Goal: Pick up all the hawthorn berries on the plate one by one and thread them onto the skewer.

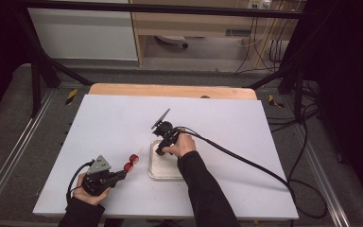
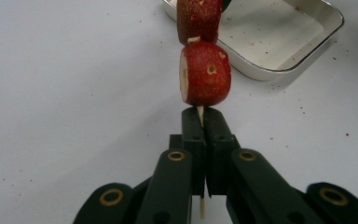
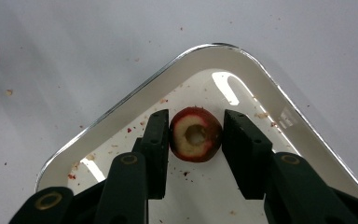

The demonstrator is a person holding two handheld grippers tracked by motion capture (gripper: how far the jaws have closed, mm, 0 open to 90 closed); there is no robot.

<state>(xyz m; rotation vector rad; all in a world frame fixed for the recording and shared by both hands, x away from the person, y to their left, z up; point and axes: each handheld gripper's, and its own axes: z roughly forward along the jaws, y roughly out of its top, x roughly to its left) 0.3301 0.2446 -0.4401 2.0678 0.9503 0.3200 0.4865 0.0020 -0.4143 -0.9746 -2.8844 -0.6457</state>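
Black jaws of left gripper (image 2: pixel 200 122) in the left gripper view, pressed together on a thin wooden skewer (image 2: pixel 201 207), clamped and pointing away over a white table (image 2: pixel 65 93). Two red cored fruits on the skewer: near fruit (image 2: pixel 205 73) just beyond the jaw tips, far fruit (image 2: pixel 198 18) touching it behind. Metal tray (image 2: pixel 279 37) lying just past the fruits, crumbs scattered inside.

Right gripper (image 3: pixel 196 140) seen in the right gripper view, jaws narrowly parted around a third fruit (image 3: pixel 196 134) lying near one corner of the tray (image 3: pixel 135 95); left jaw touching its skin, right jaw just beside it with a slight gap, hollow core facing the camera.

From the high view: left gripper (image 1: pixel 121 174) low at left, skewer angled toward the tray (image 1: pixel 157 171), right gripper (image 1: pixel 162 150) held over it by a hand (image 1: pixel 183 144)
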